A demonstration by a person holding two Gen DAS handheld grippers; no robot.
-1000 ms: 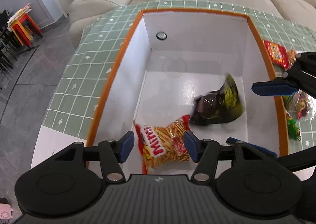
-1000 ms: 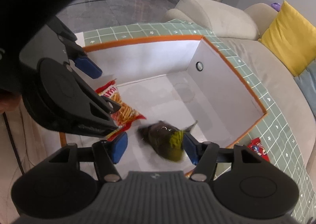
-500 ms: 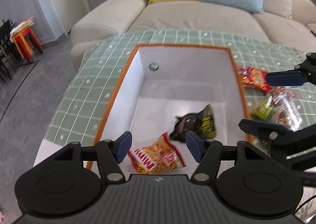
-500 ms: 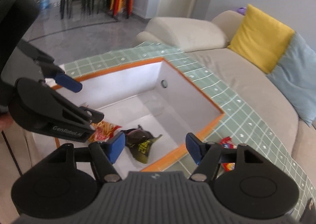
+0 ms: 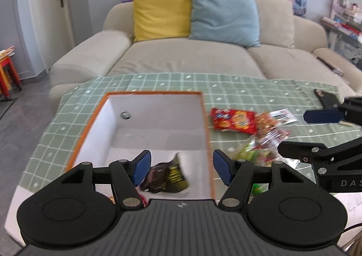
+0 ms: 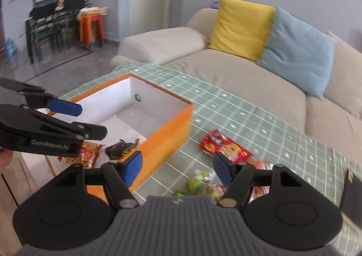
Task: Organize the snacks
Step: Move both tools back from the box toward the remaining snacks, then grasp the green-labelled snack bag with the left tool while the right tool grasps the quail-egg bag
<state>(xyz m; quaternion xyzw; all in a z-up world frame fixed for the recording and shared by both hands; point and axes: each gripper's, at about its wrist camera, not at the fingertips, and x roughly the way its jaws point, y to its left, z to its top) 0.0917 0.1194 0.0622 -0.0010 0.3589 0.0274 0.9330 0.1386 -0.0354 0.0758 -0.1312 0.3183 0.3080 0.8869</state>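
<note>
An orange box with a white inside [image 5: 204, 125] [image 6: 167, 138] stands on the green checked tablecloth. In it lie a dark brown and yellow snack bag [image 5: 167, 177] [image 6: 120, 148] and an orange chips bag [image 6: 87, 154]. Right of the box a red cracker pack [image 5: 233, 120] [image 6: 226, 148], a clear wrapped snack [image 5: 269, 129] and green packets [image 5: 245, 153] [image 6: 200, 182] lie on the cloth. My left gripper [image 5: 181, 166] hangs open above the box's near end, nothing between its fingers. My right gripper [image 6: 177, 166] is open over the box's right wall and the cloth, holding nothing.
A beige sofa [image 5: 181, 57] with a yellow cushion [image 5: 161, 10] and a blue cushion [image 5: 224, 15] runs behind the table. A dark flat object [image 5: 325, 97] lies at the cloth's far right. Chairs and red-orange stools [image 6: 91, 26] stand across the grey floor to the left.
Both grippers have risen and pulled back from inside the box. The dark snack bag, earlier between the right gripper's fingers, now lies on the box floor. The right gripper swung right toward the loose snacks.
</note>
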